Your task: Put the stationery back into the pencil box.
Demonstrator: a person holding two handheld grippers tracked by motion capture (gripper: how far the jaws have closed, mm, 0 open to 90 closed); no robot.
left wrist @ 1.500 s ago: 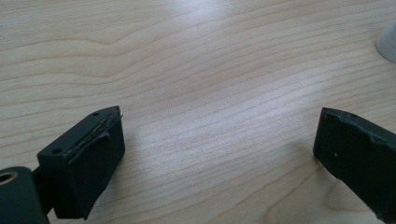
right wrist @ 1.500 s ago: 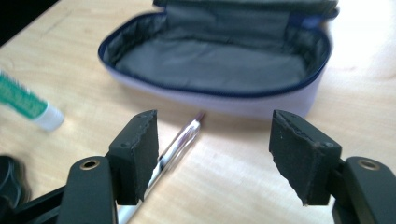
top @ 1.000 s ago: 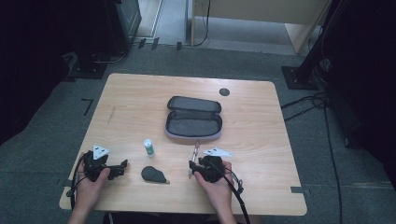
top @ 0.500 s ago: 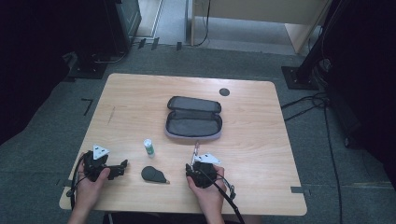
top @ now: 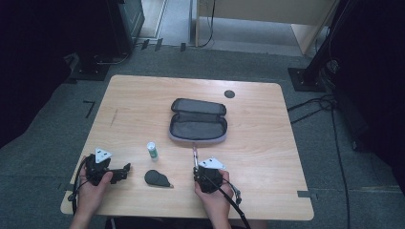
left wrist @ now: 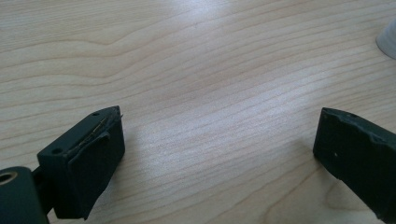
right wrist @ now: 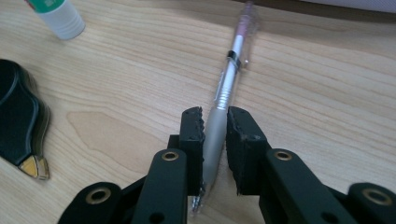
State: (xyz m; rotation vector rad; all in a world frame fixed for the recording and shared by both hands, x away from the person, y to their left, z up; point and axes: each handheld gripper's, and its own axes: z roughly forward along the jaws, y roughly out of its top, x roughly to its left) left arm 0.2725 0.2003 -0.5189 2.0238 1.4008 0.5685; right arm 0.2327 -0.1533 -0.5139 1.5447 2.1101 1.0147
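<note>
A wooden table (top: 267,124) on grey carpet — near its front edge the right gripper (right wrist: 215,126), jaws just closing, clamps a pen (right wrist: 229,79); the left gripper (left wrist: 215,140) gapes empty near the front-left corner

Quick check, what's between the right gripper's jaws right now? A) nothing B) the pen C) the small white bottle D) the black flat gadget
B: in the right gripper view the right gripper has its two jaws closed against the silver barrel of the pen, which lies on the table pointing away toward the open pouch.
</note>
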